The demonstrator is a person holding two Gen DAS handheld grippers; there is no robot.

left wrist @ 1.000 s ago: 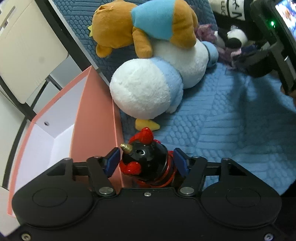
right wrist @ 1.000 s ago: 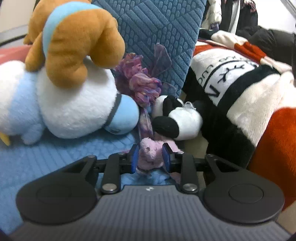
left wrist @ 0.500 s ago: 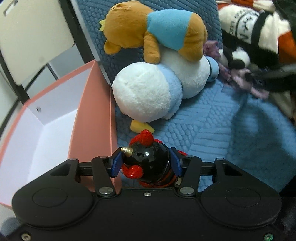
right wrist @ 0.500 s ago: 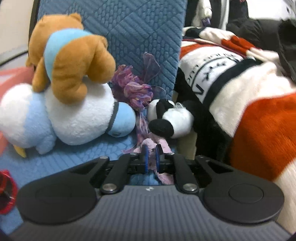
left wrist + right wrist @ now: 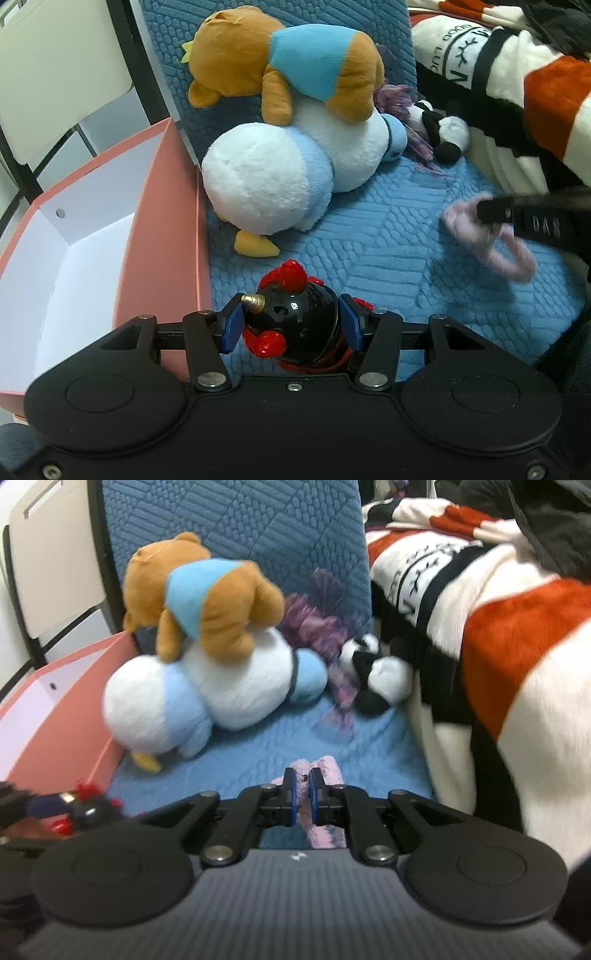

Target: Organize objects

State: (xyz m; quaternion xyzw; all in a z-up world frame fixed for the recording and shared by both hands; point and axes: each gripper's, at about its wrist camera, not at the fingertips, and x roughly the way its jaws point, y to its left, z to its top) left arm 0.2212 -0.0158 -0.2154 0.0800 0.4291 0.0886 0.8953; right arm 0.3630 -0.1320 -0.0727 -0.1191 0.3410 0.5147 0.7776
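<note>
Pink box (image 5: 162, 236) is seen empty; black toy (image 5: 295, 328) is gripped by left tool (image 5: 291, 326), pink scrunchie (image 5: 317, 771) by right tool (image 5: 302, 794), plush unsorted

White letters "DAS" stand on the black right gripper's finger (image 5: 532, 221) — the black print on the white, red and black striped fleece blanket (image 5: 458, 48) is unreadable.

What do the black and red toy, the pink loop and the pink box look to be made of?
Black and red toy in the left gripper: probably hard plastic, glossy; it shows sharp light reflections.
Pink loop in the right gripper: soft, fuzzy fabric, perhaps plush or chenille; it sags and is blurred.
Pink box: likely cardboard, matte, with thin flat walls and a white inside.
</note>
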